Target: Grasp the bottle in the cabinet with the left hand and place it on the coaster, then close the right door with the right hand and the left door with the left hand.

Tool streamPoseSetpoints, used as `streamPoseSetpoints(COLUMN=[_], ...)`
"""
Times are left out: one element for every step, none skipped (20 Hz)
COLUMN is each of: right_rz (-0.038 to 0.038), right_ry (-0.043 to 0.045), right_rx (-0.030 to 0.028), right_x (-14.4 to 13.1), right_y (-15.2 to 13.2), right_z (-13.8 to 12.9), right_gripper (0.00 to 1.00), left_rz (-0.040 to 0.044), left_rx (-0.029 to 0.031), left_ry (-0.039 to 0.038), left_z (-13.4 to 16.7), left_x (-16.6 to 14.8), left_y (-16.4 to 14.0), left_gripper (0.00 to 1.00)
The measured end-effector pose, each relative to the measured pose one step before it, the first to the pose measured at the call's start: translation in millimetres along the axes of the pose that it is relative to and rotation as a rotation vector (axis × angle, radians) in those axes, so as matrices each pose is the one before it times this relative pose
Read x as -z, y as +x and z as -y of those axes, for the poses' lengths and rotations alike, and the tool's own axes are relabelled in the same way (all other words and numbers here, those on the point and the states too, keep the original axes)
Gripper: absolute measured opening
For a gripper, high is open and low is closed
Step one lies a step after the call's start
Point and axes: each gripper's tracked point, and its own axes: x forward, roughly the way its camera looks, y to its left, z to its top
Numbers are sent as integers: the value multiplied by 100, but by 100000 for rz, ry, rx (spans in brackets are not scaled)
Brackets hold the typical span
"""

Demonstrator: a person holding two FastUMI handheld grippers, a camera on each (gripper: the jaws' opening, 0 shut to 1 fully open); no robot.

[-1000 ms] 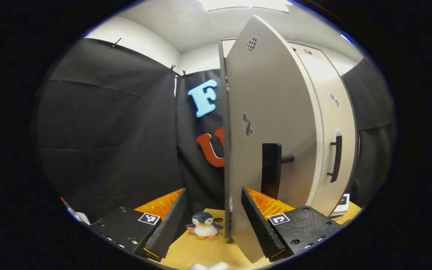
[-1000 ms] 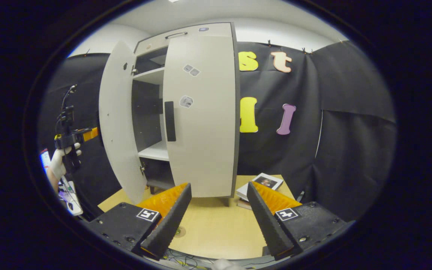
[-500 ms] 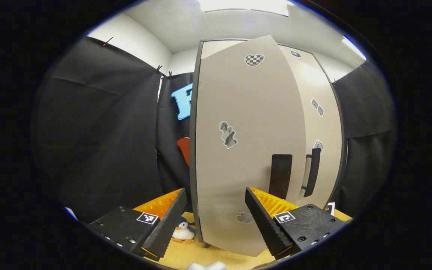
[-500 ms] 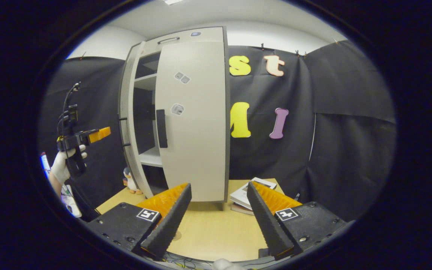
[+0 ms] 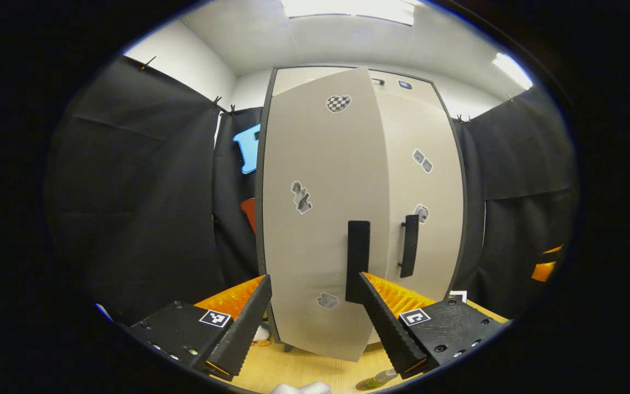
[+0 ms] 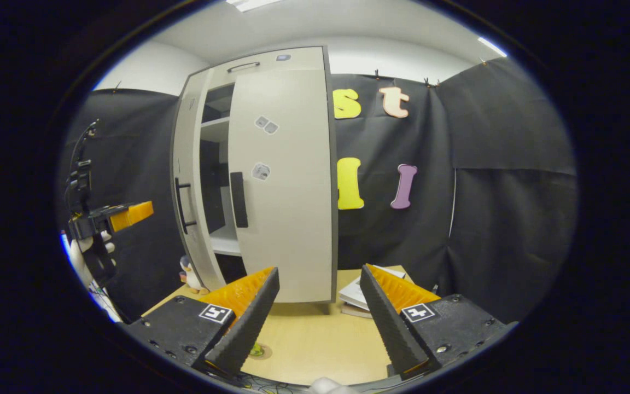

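Fingers of the left gripper (image 5: 315, 323) stand wide apart with nothing between them, pointed at the cabinet (image 5: 402, 109). In the left gripper view the cabinet fills the middle: its left door (image 5: 320, 219) is swung most of the way in but not flush, its free edge overlapping the right door (image 5: 430, 219), which lies closed. Each door carries one dark handle, two in all, the left handle (image 5: 357, 261) just above the gripper's right finger and the right handle (image 5: 409, 245) beside it. A second ago the left door stood edge-on to this camera; it now faces it almost flat. At the foot of the cabinet, near the bottom rim of the view, the bottle (image 5: 376, 379) stands on the wooden table (image 5: 293, 372); the coaster under it cannot be made out. A toy penguin (image 5: 262, 334) peeks out by the cabinet's left corner.

In the right gripper view the right gripper (image 6: 318, 323) is also spread wide and empty, well back from the cabinet. Through the remaining gap two white shelves (image 6: 223, 246) show, with nothing visible on them. The other gripper (image 6: 108, 218), held by a gloved hand (image 6: 82, 254), hovers left of the cabinet. Books (image 6: 360, 293) lie stacked at its right foot. A round coaster (image 6: 260, 350) lies on the table near this gripper's left finger.
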Motion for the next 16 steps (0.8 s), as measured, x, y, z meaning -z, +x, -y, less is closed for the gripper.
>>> streamPoseSetpoints(right_rz=[134, 127, 258, 416, 470, 30, -531, 3, 114, -215, -198, -146, 83, 179, 480, 571], right_ry=[-277, -74, 132, 157, 176, -89, -377, -131, -152, -334, -288, 31, 159, 30, 48, -33], right_rx=[336, 220, 426, 406, 228, -392, -141, 304, 392, 214, 321, 6, 92, 180, 145, 137], right_x=[73, 60, 60, -1, -37, 156, 351, 280, 204, 240, 276, 220, -33, -46, -229, -176], right_y=[13, -37, -43, -77, -10, 80, -49, 18, 11, 16, 11, 23, -11, -30, -33, -96], right_z=[-166, -119, -166, -152, -208, -431, -382, -208, -272, -307, -270, -201, -196, -124, -105, -116], right_gripper=[98, 98, 98, 98, 98, 98, 96, 98, 98, 98, 98, 98, 98, 98, 98, 98], left_rz=[-593, -1228, -917, -701, -547, -837, -1010, -870, -1069, -507, -781, -919, -979, -1091, -136, 775], left_rx=[775, 90, 20, -560, -921, -1593, -1851, -1938, -1283, -119, -820, -925, 580, 566, 61, 108], left_ry=[158, -371, -694, -738, -180, 281, 463, 31, -762, -294, 42, 403, 262, 145, 137, -139], left_z=[221, 40, -4, -168, -242, -504, -407, -420, -235, -59, -186, -164, 180, 231, -105, -19], left_x=[238, 343, 335, 343, 407, 487, 589, 582, 699, 705, 744, 657, 582, 303, -21, -201], left_y=[-786, -870, -848, -825, -775, -713, -698, -688, -657, -712, -300, -191, -226, -87, 66, 80], left_gripper=[96, 96, 95, 95, 96, 96, 96, 96, 96, 96, 96, 96, 96, 96, 96, 96])
